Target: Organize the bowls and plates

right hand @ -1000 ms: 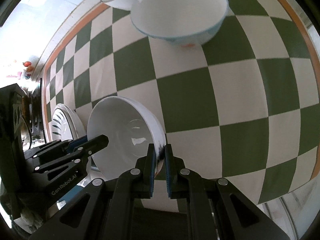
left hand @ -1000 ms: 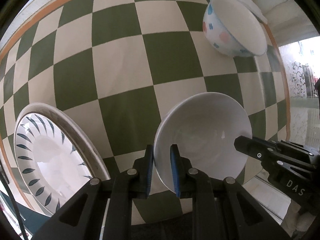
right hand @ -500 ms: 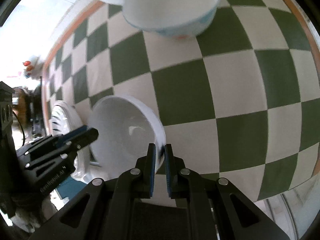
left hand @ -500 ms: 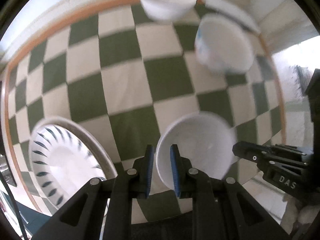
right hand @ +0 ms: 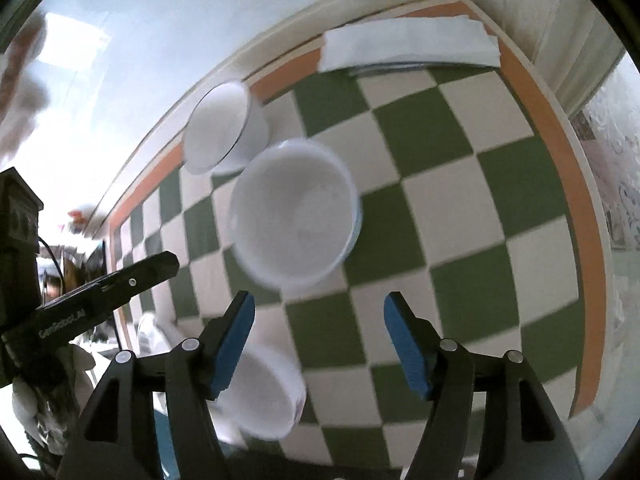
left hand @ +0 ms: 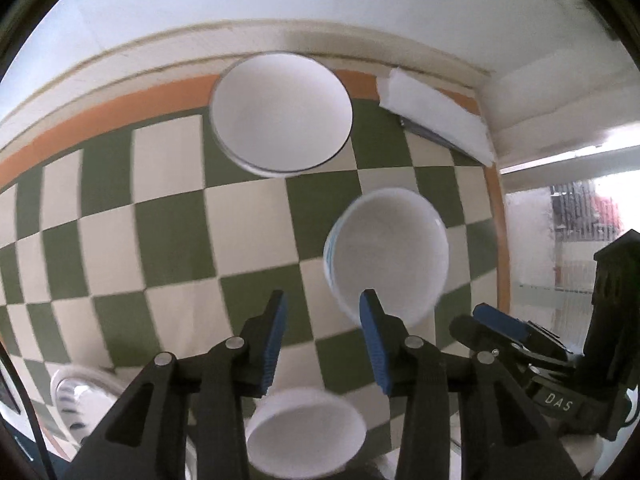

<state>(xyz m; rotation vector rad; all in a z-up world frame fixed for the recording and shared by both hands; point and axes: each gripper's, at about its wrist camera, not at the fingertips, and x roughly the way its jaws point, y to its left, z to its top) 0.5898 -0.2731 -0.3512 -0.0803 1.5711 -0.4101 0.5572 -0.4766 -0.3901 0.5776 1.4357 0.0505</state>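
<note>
White bowl [left hand: 306,432] released, both grippers now apart; bowls empty

Left gripper [left hand: 322,322] jaws apart; right gripper [right hand: 320,320] jaws wider, empty

Bright daylight pours in, blowing out the window side; motion blur smears both views, and fisheye bends the edges.

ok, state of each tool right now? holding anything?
Left tool: open, holding nothing; white bowl sits below it.
Right tool: open, holding nothing.
</note>
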